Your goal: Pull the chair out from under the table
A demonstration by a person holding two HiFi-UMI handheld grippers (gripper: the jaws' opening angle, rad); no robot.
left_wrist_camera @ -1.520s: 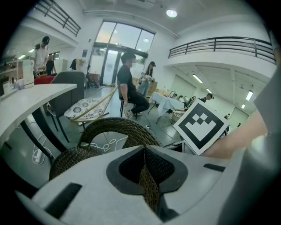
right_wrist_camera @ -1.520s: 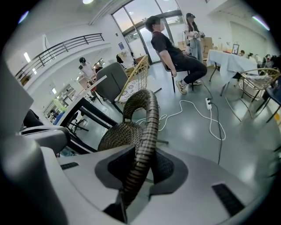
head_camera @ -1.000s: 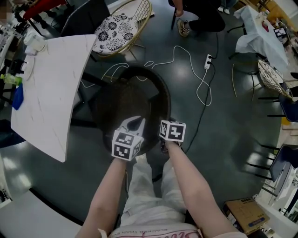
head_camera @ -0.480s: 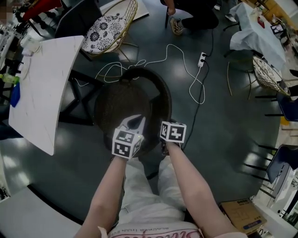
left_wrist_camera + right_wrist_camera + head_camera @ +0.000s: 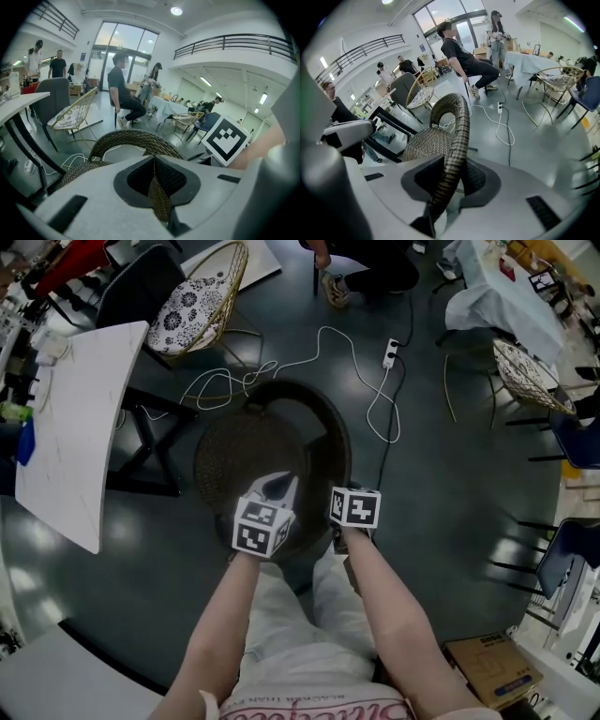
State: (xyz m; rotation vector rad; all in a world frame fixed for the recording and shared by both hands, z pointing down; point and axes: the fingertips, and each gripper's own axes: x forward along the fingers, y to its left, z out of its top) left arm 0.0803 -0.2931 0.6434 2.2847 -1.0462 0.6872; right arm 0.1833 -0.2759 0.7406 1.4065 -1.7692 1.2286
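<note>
The chair stands mid-floor, right of the table and clear of it. The left gripper is clamped on its near rim. The right gripper is opening slightly, with the rim between its jaws. The chair looks light, stiff and grippy, and the rim is the best hold.

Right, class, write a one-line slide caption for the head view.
Left gripper and right gripper grip the chair's rim beside the white table; the right's jaws are easing open.
</note>
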